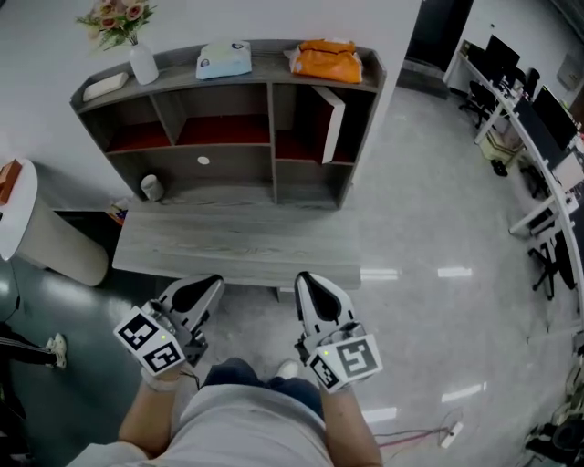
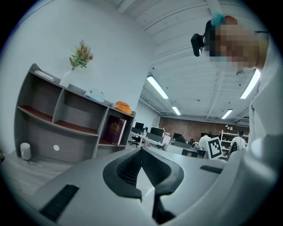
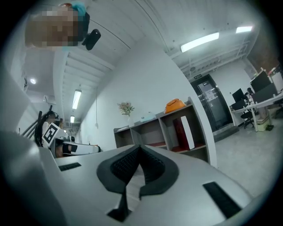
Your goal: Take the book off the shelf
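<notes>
The shelf (image 1: 228,182) is grey wood grain with dark red boards. The book (image 1: 328,123) is maroon, its page edge white. The bag (image 1: 327,62) is orange, the flowers (image 1: 116,18) pink. My left hand-held gripper (image 1: 205,285) and right hand-held gripper (image 1: 307,283) are pale grey with black-and-white square markers.

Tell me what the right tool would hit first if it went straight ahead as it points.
Probably the shelf, at its middle compartment just left of the book; the shut right tool points level at it. Depth is unclear.

White wall (image 1: 274,18), glossy grey floor (image 1: 438,219), desks with monitors (image 1: 538,119) at right, ceiling strip lights (image 2: 157,87)
</notes>
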Motion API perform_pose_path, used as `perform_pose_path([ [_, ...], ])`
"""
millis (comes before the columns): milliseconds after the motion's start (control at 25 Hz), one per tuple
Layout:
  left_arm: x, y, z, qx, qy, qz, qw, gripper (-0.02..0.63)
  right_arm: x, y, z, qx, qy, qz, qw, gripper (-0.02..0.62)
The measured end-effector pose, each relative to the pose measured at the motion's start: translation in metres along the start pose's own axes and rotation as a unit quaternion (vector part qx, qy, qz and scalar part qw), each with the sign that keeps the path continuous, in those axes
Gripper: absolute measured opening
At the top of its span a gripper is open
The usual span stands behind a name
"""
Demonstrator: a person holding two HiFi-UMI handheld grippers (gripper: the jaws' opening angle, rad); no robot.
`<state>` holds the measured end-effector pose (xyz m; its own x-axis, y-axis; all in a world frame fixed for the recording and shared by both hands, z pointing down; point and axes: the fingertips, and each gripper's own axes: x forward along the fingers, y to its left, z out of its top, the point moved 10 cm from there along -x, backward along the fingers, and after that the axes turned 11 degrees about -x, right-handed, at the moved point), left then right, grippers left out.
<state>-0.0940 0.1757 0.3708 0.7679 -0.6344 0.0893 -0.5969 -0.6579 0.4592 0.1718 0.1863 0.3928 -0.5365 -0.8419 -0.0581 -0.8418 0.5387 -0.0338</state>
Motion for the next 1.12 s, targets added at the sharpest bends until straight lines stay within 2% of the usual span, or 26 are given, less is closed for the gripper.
perform_pose_path([
  [200, 0.018, -0.006, -0.004, -0.004, 0.006, 0.014, 0.9999, 0.015, -0.003, -0.022, -0.004, 0.023, 0.000, -0.001, 1.000, 0.018],
  [320, 0.025, 0.001, -0.001, -0.002, 0.007, 0.025, 0.9997, 0.015, 0.002, -0.030, -0.007, 0.026, 0.002, -0.007, 1.000, 0.018],
  [480, 0.037, 0.018, 0.004, -0.002, 0.007, 0.019, 0.9998, 0.015, 0.017, -0.037, -0.012, 0.025, 0.009, -0.015, 1.000, 0.018],
  [760, 0.063, 0.074, 0.026, -0.013, 0.019, -0.001, 0.9997, 0.015, 0.073, -0.053, -0.015, 0.015, 0.017, -0.045, 0.999, 0.018],
  [1120, 0.095, 0.160, 0.078, -0.009, 0.035, -0.027, 0.9990, 0.015, 0.165, -0.070, -0.018, 0.012, 0.023, -0.093, 0.995, 0.020],
])
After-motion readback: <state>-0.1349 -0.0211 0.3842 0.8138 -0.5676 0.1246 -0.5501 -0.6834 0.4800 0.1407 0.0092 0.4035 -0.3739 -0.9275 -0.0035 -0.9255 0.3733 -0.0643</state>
